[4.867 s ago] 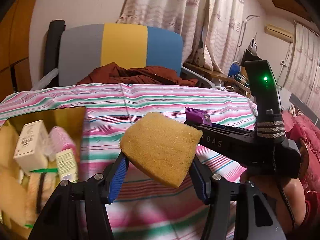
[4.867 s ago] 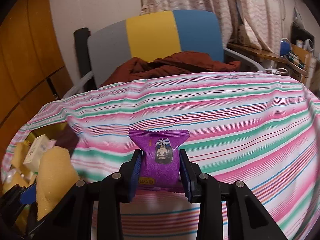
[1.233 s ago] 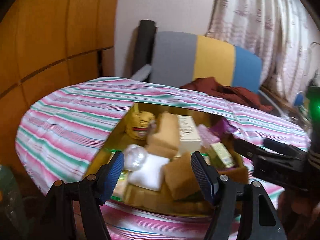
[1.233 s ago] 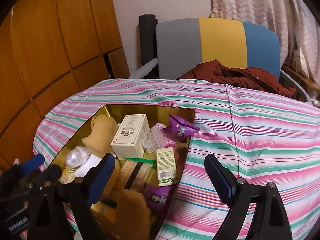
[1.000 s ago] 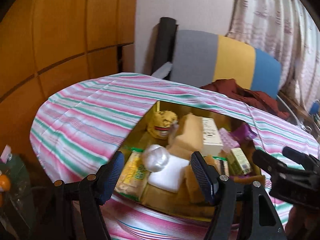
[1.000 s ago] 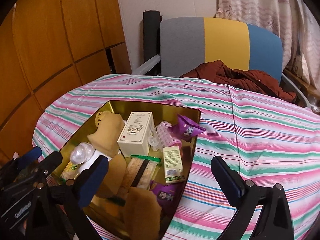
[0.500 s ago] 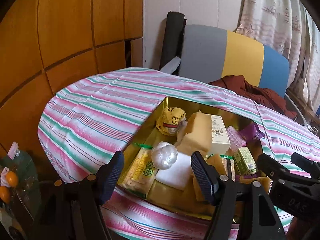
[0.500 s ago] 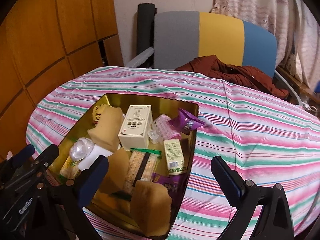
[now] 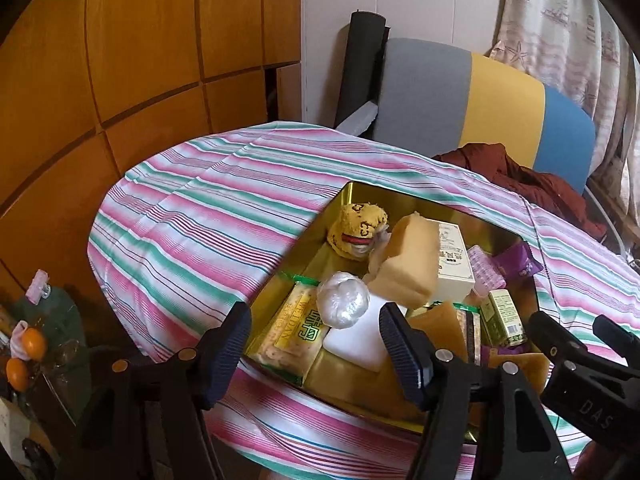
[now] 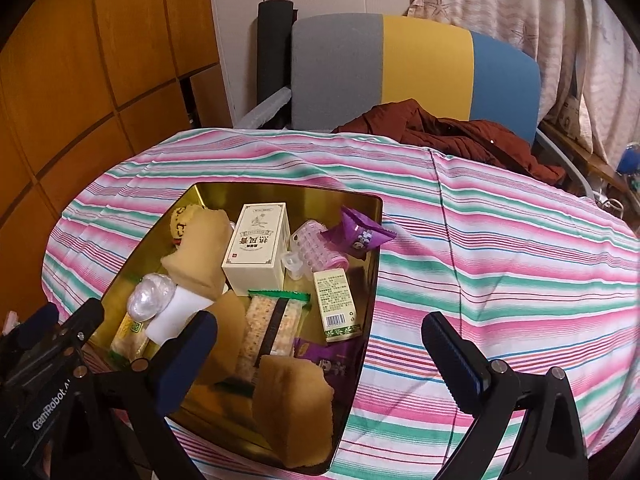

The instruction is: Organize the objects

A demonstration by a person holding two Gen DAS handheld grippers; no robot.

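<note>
A gold tray [image 10: 280, 189] sits on the striped tablecloth, full of small things. Among them are a cream box [image 10: 258, 248], a pink hair roller [image 10: 320, 248], a purple snack packet [image 10: 360, 236] leaning on the right rim, and a yellow sponge [image 10: 292, 408] at the near edge. My left gripper [image 9: 314, 332] hovers over the tray's near left corner; its jaws are closing and grip nothing. The cracker packet [image 9: 292, 332] and a clear wrapped ball [image 9: 342, 300] lie below them. My right gripper [image 10: 320, 328] stands wide open and empty above the tray's near right side.
The pink, green and white cloth [image 10: 500, 264] covers a round table, bare to the tray's right. Behind it stands a grey, yellow and blue chair [image 10: 400, 68] with a rust-brown garment [image 10: 448, 132]. Wooden panels [image 9: 120, 60] fill the left; clutter with oranges [image 9: 24, 352] sits low left.
Some seconds ago my left gripper held the yellow sponge and my right held the purple packet; both now lie in the tray. Over the last second both views tilted slightly.
</note>
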